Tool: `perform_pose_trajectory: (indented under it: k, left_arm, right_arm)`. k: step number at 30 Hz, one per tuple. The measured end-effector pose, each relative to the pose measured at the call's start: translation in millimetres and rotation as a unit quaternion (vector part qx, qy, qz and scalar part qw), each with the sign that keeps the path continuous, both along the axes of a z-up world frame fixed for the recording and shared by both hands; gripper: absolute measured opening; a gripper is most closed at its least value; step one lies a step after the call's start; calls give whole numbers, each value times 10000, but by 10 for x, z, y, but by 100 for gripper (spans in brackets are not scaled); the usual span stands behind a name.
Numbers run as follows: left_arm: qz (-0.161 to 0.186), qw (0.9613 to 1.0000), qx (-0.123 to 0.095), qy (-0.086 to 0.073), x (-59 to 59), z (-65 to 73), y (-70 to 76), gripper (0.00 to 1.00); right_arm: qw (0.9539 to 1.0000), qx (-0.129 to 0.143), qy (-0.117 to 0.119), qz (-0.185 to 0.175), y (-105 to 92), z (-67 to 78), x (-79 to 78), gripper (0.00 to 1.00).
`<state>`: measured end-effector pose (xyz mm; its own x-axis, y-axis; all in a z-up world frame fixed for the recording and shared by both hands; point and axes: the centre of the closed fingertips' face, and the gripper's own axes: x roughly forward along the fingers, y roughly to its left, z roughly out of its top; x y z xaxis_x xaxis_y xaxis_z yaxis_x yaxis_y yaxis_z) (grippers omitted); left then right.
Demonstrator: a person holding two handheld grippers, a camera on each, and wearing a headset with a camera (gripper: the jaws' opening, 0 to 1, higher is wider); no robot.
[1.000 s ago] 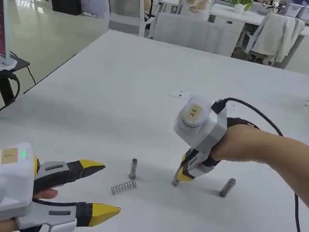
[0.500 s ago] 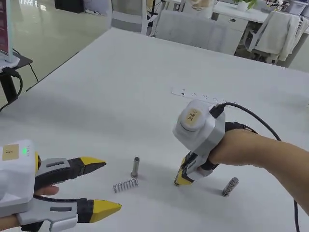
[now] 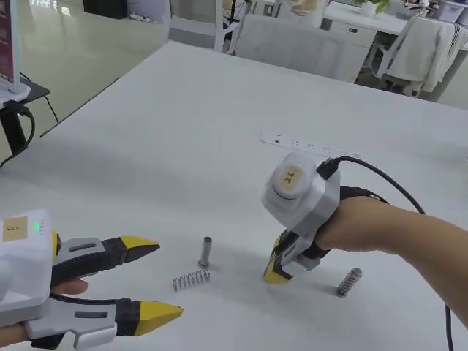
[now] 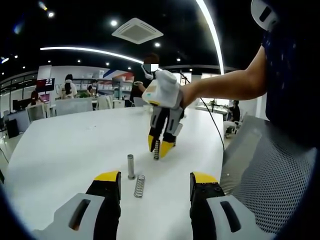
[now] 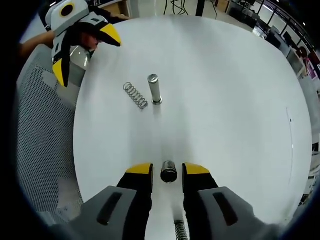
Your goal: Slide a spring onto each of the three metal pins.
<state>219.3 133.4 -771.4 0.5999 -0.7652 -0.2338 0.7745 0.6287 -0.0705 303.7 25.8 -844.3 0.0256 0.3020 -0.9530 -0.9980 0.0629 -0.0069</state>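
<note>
A bare metal pin (image 3: 205,252) (image 4: 131,166) (image 5: 154,89) stands upright on the white table (image 3: 183,131). Beside it lies a loose spring (image 3: 190,278) (image 4: 139,185) (image 5: 135,95). My right gripper (image 3: 278,272) (image 4: 161,147) (image 5: 168,171) points down at the table, shut on a spring (image 5: 168,172) (image 4: 156,149) that stands upright over a second pin. A third pin wearing a spring (image 3: 349,281) (image 5: 178,230) stands to its right. My left gripper (image 3: 150,279) (image 4: 155,185) (image 5: 85,45) hovers open, near the loose spring, with nothing between its fingers.
A white power strip (image 3: 300,142) lies further back on the table, and the right gripper's black cable (image 3: 387,175) trails over the arm. Chairs (image 3: 292,44) stand along the far edge. A grey mesh chair (image 4: 260,170) sits beside the table.
My right gripper has sunk a little lower, and the pin tip that showed beneath it is now covered. The left gripper has barely moved. The head camera shifted slightly.
</note>
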Motion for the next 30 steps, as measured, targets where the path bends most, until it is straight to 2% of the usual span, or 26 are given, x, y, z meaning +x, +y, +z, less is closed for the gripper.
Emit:
perform_pose_trajectory:
  k: [5,17,23,30]
  left_arm:
    - [-13,10000,15,13,6,-15,-9,50]
    - [-99,9998,123,133,54,-141,-32,49]
    - [-139,9995,207,193,85,-201,-14,48]
    - [-221,9992,271,196,147,-244,-56,44]
  right_arm:
    - [9999,94,-130,17,-2,88,2,28]
    - [9979,418,-485,71,42,419,-41,31]
    - [9967,552,-585,102,45,582,-136,31]
    - [9958,692,-592,81,16,710,-270,31]
